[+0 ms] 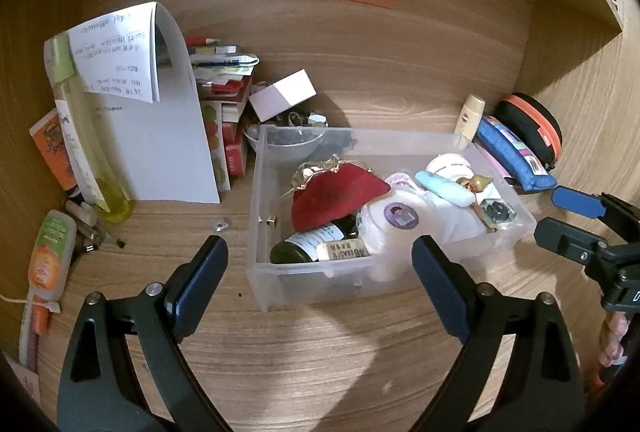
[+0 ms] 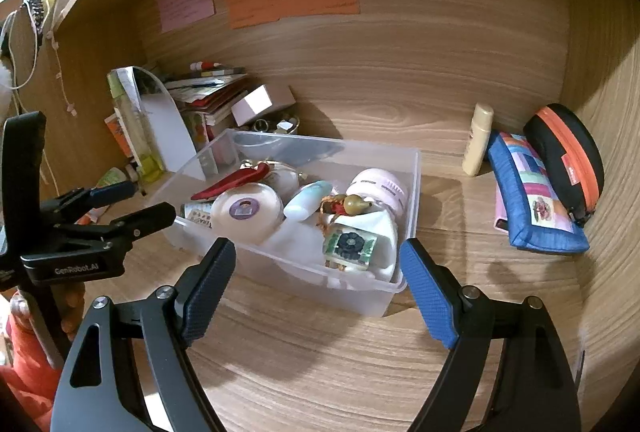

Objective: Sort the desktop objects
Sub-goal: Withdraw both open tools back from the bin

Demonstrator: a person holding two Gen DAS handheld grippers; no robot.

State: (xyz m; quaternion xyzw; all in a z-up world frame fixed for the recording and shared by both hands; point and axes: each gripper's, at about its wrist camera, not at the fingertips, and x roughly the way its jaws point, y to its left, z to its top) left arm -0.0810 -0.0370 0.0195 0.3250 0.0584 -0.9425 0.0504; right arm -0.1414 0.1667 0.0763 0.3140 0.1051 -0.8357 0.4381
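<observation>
Here, filled clear bin [image 1: 266,284], both fingers apart

Left gripper [image 1: 320,256]: I see my jaws spread wide, nothing between the pads, near the bin's front wall.
Bin: clear plastic bin [image 1: 264,288] on the wooden desk [image 1: 320,344], crowded.
Contents: red pouch [image 1: 336,200] over a dark bottle [image 1: 308,248]; white round case [image 1: 396,220] beside them.
Right gripper [image 1: 576,216]: enters at my right edge, blue pad just beside the bin's corner.
Left side: yellow bottle [image 1: 96,152] upright against white paper [image 1: 168,136].
</observation>
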